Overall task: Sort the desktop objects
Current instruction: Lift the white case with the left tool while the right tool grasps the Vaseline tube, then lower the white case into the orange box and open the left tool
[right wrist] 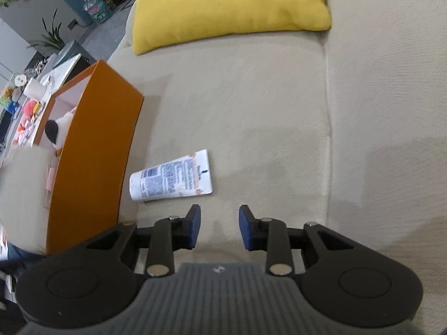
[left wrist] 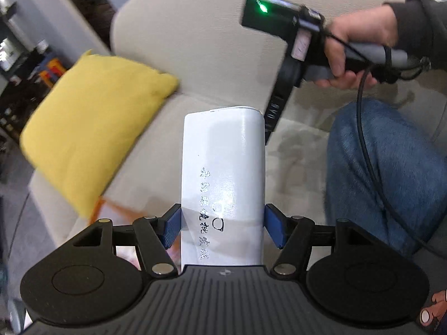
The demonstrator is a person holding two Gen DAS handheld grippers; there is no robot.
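White, glossy and printed with silver characters, a box [left wrist: 223, 187] is clamped between the blue pads of the left tool [left wrist: 222, 224], raised above the beige sofa [left wrist: 212, 55]. Parted jaws with nothing between them are seen on the right tool [right wrist: 219, 227]. Just ahead of it, a white tube [right wrist: 171, 178] lies on the sofa cushion, beside an orange box [right wrist: 95, 150]. A yellow pillow [right wrist: 229, 5] rests at the sofa's back edge.

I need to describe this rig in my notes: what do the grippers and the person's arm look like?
Each gripper, left gripper and right gripper, has blue pads, black linkage arms with silver pins, and a ribbed grey body. The left view shows the other unit's green light, grey handle, black cable, a bare hand and dark sleeve.
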